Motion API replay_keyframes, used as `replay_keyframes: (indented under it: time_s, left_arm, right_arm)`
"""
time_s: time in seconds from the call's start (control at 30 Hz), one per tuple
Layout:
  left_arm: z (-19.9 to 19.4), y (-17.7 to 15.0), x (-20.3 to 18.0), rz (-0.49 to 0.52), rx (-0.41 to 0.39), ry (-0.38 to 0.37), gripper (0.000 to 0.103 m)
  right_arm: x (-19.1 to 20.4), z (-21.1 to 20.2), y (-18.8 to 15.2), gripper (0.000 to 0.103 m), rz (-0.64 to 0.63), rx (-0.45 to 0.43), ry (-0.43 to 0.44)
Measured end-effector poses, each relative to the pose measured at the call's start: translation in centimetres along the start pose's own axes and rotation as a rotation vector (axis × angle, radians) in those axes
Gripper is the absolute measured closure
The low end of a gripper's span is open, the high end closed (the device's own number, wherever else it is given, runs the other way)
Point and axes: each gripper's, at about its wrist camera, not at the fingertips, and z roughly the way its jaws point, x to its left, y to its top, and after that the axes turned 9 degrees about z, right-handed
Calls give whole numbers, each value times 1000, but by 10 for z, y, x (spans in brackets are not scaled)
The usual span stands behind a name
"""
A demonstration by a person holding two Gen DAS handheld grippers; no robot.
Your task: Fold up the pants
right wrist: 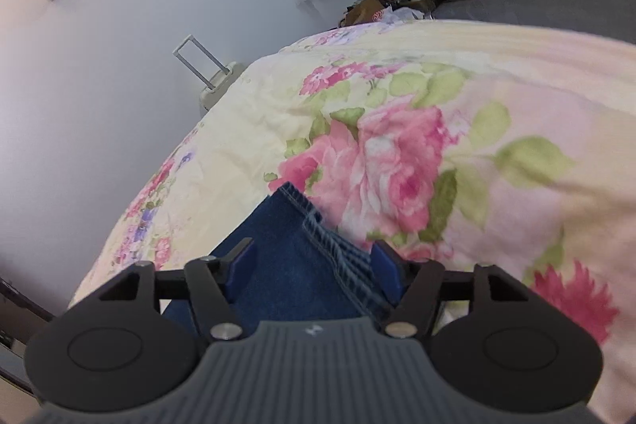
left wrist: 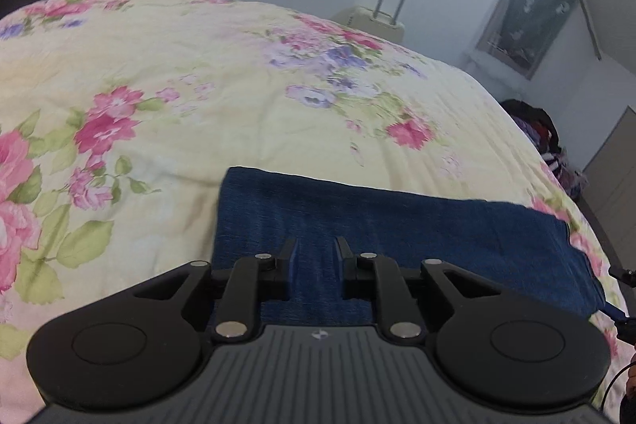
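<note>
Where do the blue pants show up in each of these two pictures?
Left wrist view: the blue pants lie as a flat band across the lower middle, just past the fingers.
Right wrist view: the pants' stitched hem corner sits low and centre, between the fingers.
Shared landmark: the pale suitcase beyond the bed.

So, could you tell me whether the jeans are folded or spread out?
Folded: the jeans lie as a compact rectangle on the bedspread.

Pants (left wrist: 397, 225) on bedspread (left wrist: 179, 74), suitcase (left wrist: 377, 18) behind bed
</note>
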Motion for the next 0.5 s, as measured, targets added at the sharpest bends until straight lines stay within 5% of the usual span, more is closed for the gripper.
replay_keyframes:
  time_s: [0.23, 0.5]
  left_arm:
    - [-1, -9, -49, 52, 18, -71, 78]
    - [28, -8, -74, 76, 71, -130, 78]
  right_arm:
    - [-70, 0, -22, 30, 315, 217, 48]
    - [-92, 37, -6, 35, 454, 218, 191]
